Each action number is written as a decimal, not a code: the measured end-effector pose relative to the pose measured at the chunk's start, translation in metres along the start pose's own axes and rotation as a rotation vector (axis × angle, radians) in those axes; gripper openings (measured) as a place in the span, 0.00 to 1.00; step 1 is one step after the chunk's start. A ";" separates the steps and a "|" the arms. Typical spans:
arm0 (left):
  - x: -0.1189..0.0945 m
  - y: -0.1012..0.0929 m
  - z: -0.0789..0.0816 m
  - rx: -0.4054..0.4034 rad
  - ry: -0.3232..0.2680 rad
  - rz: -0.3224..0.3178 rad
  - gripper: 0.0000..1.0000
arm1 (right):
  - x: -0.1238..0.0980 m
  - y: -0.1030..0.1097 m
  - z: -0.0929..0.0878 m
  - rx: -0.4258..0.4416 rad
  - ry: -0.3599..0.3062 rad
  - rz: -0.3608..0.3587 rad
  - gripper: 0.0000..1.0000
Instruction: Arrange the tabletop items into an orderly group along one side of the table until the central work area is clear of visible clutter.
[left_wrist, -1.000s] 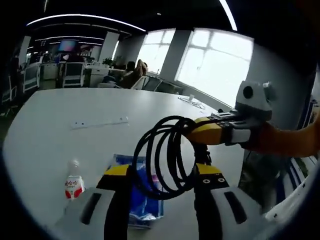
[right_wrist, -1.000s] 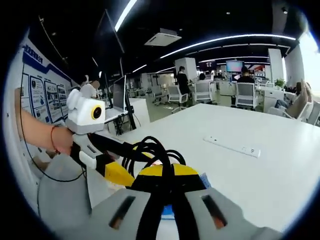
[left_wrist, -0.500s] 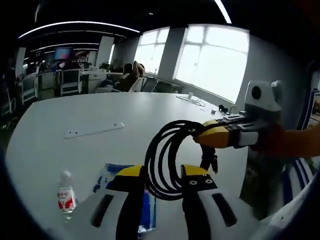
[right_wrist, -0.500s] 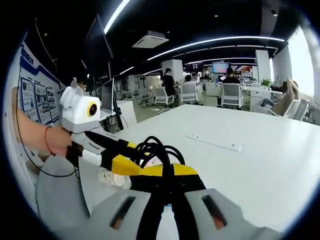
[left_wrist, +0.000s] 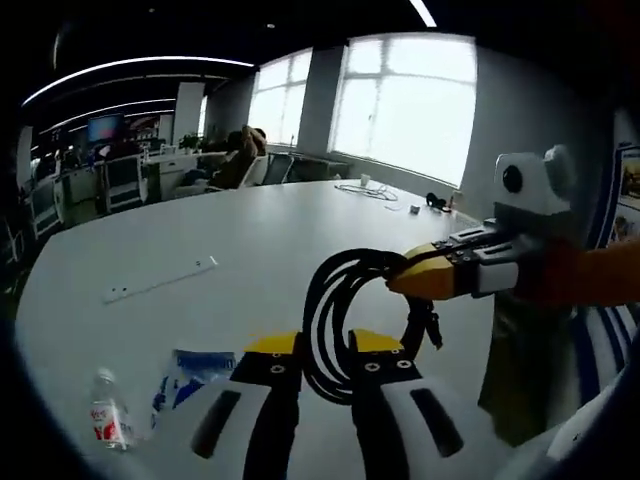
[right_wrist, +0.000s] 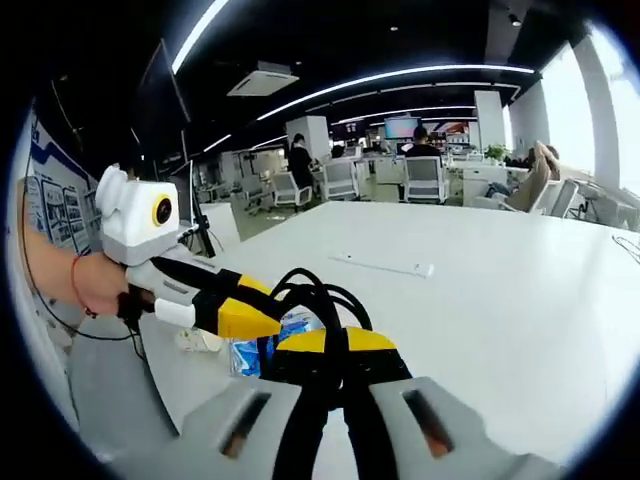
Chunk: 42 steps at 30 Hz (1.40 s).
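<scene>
Black coiled cable (left_wrist: 335, 325), one, held above the white table (left_wrist: 250, 240), pinched by both the left gripper (left_wrist: 318, 372) and right gripper (right_wrist: 335, 352). At 8 o'clock: one bottle (left_wrist: 106, 425) and one blue packet (left_wrist: 185, 368), partly hidden.

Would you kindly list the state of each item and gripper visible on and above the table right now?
Left gripper: shut on the coiled black cable.
Right gripper: shut on the same cable.
Coiled black cable: looped, held off the white table by both grippers.
Water bottle: lying on its side on the table, capped.
Blue packet: lying flat on the table beside the bottle.
White strip: flat on the table, untouched.
</scene>
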<state>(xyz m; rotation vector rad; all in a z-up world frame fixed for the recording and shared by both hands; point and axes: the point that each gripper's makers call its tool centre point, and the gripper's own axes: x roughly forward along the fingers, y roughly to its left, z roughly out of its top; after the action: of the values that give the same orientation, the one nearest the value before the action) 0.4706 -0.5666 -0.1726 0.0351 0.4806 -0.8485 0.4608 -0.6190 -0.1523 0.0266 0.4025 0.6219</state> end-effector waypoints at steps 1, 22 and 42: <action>0.005 -0.004 0.001 0.006 0.002 -0.005 0.15 | -0.004 -0.005 -0.002 0.005 0.002 -0.011 0.00; 0.089 -0.043 -0.005 -0.028 0.078 -0.055 0.12 | -0.027 -0.092 -0.039 0.097 0.080 -0.108 0.01; 0.147 -0.036 -0.037 -0.099 0.201 -0.043 0.11 | -0.007 -0.143 -0.087 0.215 0.172 -0.128 0.01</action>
<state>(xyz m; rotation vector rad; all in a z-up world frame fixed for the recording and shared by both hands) 0.5122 -0.6872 -0.2624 0.0185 0.7139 -0.8666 0.5032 -0.7482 -0.2503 0.1523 0.6323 0.4536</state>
